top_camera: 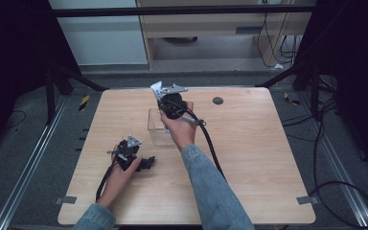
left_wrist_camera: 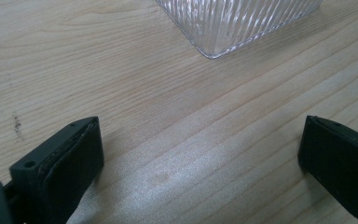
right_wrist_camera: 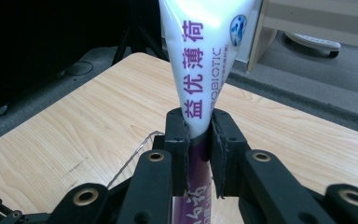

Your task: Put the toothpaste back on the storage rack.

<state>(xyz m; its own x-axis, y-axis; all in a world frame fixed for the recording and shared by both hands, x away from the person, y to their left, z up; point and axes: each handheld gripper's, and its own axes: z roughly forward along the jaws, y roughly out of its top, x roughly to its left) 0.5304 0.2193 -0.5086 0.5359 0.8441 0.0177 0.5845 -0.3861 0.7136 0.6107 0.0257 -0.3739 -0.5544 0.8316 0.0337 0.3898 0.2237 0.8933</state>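
My right gripper (right_wrist_camera: 198, 130) is shut on a white and purple tube (right_wrist_camera: 205, 60) printed with Chinese characters and "PROBIOTIC". The tube stands up with its flat crimped end on top. In the high view this gripper (top_camera: 165, 99) hangs over the far side of a clear plastic box (top_camera: 157, 128), and the tube's white end (top_camera: 156, 89) pokes out at its left. My left gripper (top_camera: 148, 162) rests low on the table, left of and nearer than the box. Its jaws (left_wrist_camera: 200, 135) stand wide open with bare wood between them. A ribbed corner of the box (left_wrist_camera: 242, 23) lies just ahead.
The wooden table (top_camera: 249, 158) has a small dark round disc (top_camera: 217, 100) near its far edge. Black cables trail from both grippers across the wood. Dark stands, floor cables and a cabinet surround the table.
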